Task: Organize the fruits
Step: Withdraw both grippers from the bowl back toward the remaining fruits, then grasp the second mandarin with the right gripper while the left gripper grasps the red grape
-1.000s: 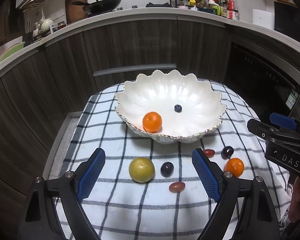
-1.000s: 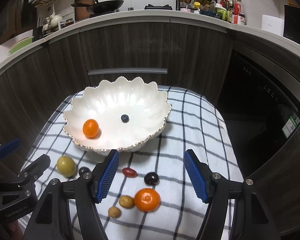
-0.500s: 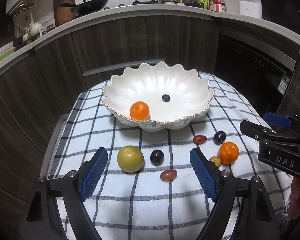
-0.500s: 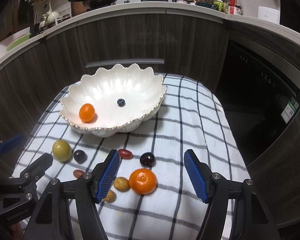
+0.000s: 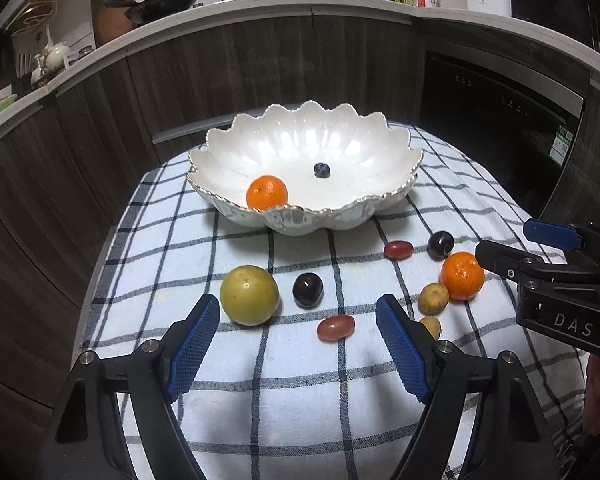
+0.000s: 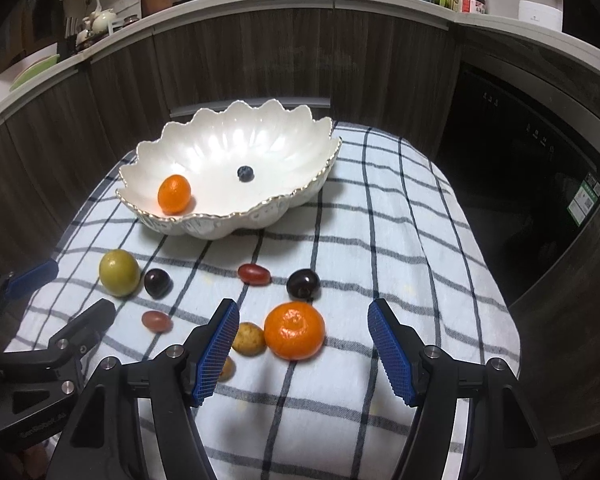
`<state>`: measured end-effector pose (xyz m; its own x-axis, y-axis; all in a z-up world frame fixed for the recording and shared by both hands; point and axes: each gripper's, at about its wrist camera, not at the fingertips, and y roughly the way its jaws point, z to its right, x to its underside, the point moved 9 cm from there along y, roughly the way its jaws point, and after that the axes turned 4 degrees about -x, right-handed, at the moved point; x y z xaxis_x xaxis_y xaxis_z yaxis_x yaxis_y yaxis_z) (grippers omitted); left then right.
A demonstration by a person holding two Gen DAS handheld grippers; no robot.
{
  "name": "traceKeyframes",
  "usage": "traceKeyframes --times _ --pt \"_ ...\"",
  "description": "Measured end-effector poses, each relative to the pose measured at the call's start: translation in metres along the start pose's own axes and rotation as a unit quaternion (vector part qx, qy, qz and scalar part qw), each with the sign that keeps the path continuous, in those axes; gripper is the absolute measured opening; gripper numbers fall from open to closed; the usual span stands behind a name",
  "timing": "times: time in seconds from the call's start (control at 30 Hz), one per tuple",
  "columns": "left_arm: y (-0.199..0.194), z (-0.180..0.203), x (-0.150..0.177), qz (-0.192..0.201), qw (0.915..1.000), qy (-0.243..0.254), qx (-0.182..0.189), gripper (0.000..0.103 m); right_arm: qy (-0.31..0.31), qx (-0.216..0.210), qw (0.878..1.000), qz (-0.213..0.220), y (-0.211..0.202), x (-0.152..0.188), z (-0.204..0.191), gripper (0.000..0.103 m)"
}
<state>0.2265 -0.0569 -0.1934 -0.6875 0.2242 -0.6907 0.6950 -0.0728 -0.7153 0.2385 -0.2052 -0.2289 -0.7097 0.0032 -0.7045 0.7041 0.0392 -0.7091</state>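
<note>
On the checked cloth (image 5: 300, 392), the left hand-held gripper (image 5: 298, 344), its jaws just narrowed yet parted and empty, is held before the green fruit (image 5: 249, 295), dark grape (image 5: 307, 289) and red grape (image 5: 335, 327), while the right hand-held gripper (image 6: 300, 348) is spread, untouching, about the orange (image 6: 294, 336), below the bowl (image 6: 204, 228).

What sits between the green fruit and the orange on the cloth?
In the left wrist view, between the green fruit and the orange: a dark plum, a red grape and a small tan fruit.
</note>
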Motion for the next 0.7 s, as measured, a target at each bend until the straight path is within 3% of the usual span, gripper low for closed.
traceKeyframes --times 0.7 --pt "0.037 0.023 0.014 -0.027 0.9996 0.005 0.012 0.073 0.035 -0.02 0.999 -0.027 0.034 0.008 0.008 0.067"
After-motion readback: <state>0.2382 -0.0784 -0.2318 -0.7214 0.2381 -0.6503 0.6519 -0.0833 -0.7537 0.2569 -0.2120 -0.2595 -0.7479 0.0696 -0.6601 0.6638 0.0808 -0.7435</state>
